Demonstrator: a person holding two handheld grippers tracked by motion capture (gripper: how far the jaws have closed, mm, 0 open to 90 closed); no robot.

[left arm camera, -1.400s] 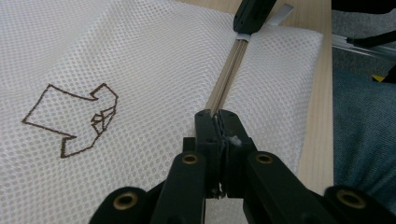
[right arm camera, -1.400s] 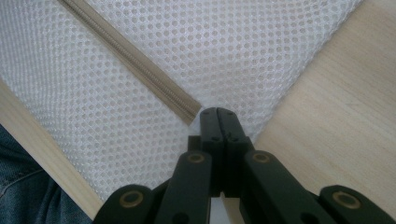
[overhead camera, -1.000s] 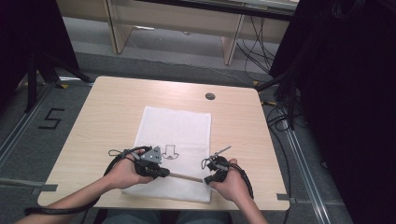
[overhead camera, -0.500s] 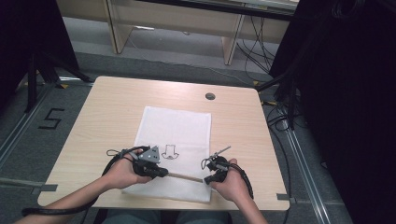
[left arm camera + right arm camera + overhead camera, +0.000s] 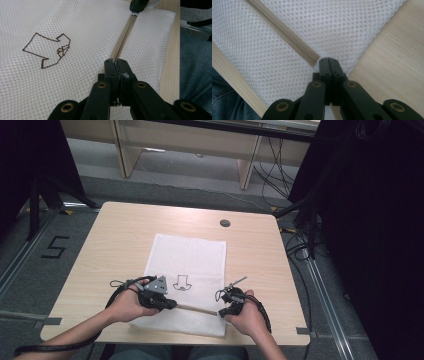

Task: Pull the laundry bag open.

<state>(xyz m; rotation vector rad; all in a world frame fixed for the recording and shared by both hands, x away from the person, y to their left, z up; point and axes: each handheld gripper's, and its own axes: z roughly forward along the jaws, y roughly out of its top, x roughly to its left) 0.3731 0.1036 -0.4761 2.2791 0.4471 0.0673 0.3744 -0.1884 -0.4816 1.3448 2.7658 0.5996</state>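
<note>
Both of my tongs are pressed together on the white mesh bag, which lies flat on the wooden table in the lower middle of the high view. Left gripper sits low and left of centre in that view, my left hand wrapped round it, its tips at the left end of the beige zipper that runs along the bag's near edge. Seen from the left gripper view, the jaws meet at bottom centre with no gap, closed right on the zipper line, and a scrap of white shows between them; I think it is mesh or the zipper's pull, but I cannot tell which. From there the zipper climbs toward the top of the frame, where the other tool's black tip stands. A brown outline drawing is printed on the mesh at the left.

Right gripper is low and right of centre in the high view, held by my right hand. In the right gripper view its jaws are together at bottom centre, pinching the mesh just past the zipper's end, close to the bag's corner, with bare table to the right.
</note>
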